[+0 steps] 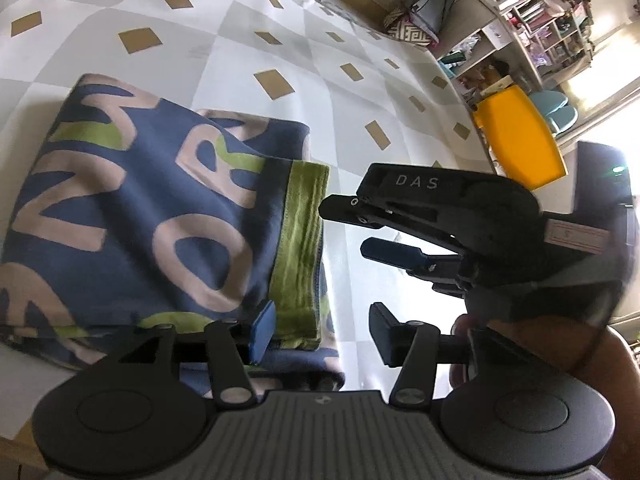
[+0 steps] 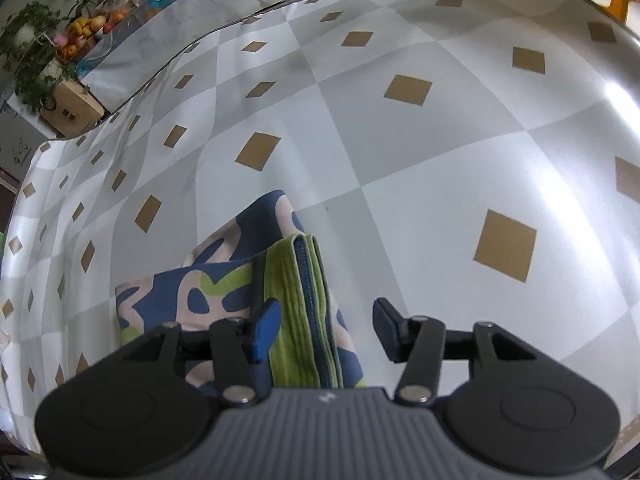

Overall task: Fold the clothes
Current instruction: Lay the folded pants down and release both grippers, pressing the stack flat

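With the folded garment (image 1: 132, 216) laid on the checked tablecloth (image 2: 400, 140), its green band between the parted, empty fingers of both the left gripper (image 1: 320, 330) and right gripper (image 2: 326, 330), a release is judged, a clear withdrawal being needed next.

Checkered tablecloth (image 2: 400, 168), cluttered shelves (image 1: 536, 24), yellow chair (image 1: 520, 136), potted plants (image 2: 32, 52).

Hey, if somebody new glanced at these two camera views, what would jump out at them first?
The folded navy garment with big pink letters and a green band lies on the checked tablecloth, filling the left of the left wrist view. Both grippers, left gripper and right gripper, hang open at its green edge.
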The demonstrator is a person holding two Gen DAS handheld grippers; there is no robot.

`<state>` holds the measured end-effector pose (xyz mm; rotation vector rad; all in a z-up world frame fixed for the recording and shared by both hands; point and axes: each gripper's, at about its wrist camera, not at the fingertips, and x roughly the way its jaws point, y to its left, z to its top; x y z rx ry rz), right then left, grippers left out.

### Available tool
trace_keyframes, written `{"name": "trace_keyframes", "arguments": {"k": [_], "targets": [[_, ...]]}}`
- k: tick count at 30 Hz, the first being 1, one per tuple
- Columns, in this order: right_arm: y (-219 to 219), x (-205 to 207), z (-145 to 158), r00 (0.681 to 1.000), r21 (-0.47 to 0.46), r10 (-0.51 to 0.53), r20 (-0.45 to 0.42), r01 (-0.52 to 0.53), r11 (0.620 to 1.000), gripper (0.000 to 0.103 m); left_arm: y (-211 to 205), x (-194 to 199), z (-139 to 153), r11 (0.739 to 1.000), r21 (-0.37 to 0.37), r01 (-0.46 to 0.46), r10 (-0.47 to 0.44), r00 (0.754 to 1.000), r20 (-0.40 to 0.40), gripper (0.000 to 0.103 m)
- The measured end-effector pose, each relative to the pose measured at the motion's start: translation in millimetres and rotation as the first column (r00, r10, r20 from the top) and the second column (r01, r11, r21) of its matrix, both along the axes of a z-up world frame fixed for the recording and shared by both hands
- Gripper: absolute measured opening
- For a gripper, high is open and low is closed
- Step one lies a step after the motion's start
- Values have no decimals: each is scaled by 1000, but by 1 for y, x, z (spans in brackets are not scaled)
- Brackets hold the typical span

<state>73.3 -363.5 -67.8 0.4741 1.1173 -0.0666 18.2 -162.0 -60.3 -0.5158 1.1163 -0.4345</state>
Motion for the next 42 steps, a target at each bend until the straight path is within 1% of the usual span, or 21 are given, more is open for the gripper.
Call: {"name": "trace_keyframes", "arguments": {"k": [2,5,10,15,17,19,22,24,30,32,33,34,35,36,40,42], "targets": [[-2,2,-5,1000,17,-15,-2,15,1000,51,6,0,0,999,52,-2,1,1000,19,58],[-2,6,-10,1000,41,-23,5,23,999,51,19,0,-5,992,128,-18,14,999,37,58],[6,10,-17,1000,35,-7,8,7,999,51,34,5,-13,977,202,-64,58,998,35,58],[16,14,-20,999,10,22,40,-22,1000,50,38,8,-18,968,239,-70,60,997,50,58],[21,15,-19,998,-23,41,55,-40,999,38,38,8,-18,966,250,-63,48,997,62,58],[27,16,-18,995,-65,69,65,-65,996,21,37,8,-18,964,261,-54,36,997,73,58],[37,17,-15,991,-122,108,80,-98,988,13,38,7,-22,965,259,-46,28,997,71,59],[41,17,-12,989,-143,110,100,-95,985,12,40,7,-24,969,242,-52,35,997,74,59],[44,18,-3,979,-178,100,180,-68,982,12,41,3,-27,972,232,-31,12,996,85,61],[47,21,-9,983,-207,113,141,-82,975,12,40,2,-28,973,228,-35,15,996,86,61],[48,23,-14,988,-227,114,109,-87,970,14,39,2,-29,973,229,-34,15,996,84,62],[47,23,-17,991,-233,101,93,-77,970,18,38,2,-29,972,235,-27,8,996,84,63],[45,23,-20,993,-232,81,86,-59,971,20,36,2,-29,970,241,-21,1,997,84,64],[42,22,-20,995,-218,58,85,-38,975,26,35,1,-29,968,250,-14,-7,996,85,64],[27,15,-8,993,-141,-22,117,39,989,34,30,1,-27,961,275,-2,-22,996,83,64],[23,9,-1,992,-132,-30,124,46,990,35,28,1,-25,959,284,5,-29,996,80,64]]}}
